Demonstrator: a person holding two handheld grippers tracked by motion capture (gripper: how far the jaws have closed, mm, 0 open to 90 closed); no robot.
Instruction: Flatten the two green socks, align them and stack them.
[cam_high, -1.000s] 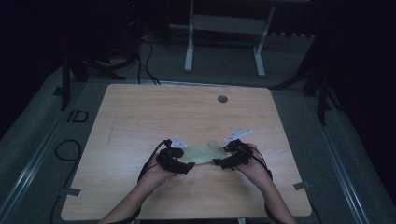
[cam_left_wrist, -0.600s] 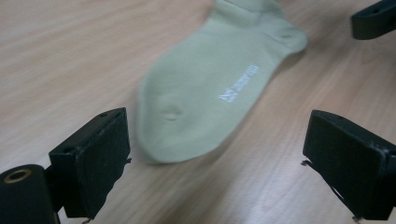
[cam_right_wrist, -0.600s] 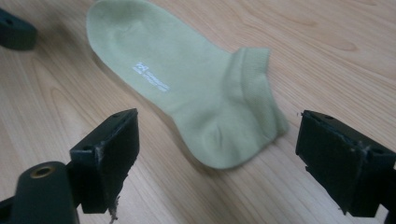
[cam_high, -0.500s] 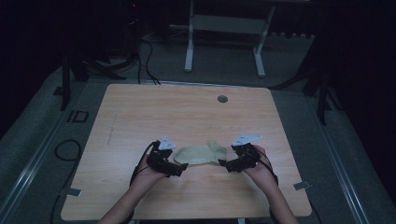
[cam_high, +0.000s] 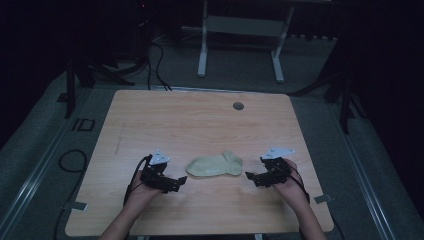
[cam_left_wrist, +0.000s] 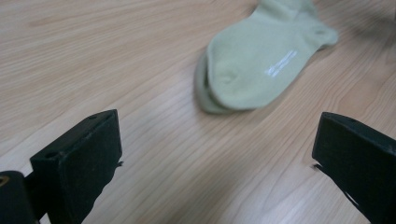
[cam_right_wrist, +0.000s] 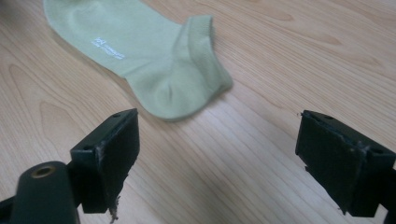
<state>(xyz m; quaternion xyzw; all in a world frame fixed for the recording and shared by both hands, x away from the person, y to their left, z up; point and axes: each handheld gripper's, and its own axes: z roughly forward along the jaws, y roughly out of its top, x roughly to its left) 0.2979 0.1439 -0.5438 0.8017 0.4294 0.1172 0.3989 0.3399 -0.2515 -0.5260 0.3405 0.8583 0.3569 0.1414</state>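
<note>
The wooden table (cam_high: 200, 125) filled the middle of the high view, its small round grommet (cam_high: 238, 106) near the upper edge. On its lower middle lay my pale green ankle socks (cam_high: 215, 165), flat, one stacked on the other, I think, since a second edge peeked out at the toe in the left gripper view (cam_left_wrist: 203, 91). I held my left gripper (cam_high: 176, 184) just left of the pair and my right gripper (cam_high: 251, 178) just right of it, both clear of the cloth, so the pair could lie undisturbed. The left jaws had just been opening and stood wide with nothing between them; the right jaws stood equally wide and empty, the cuff (cam_right_wrist: 198, 51) beyond them.
</note>
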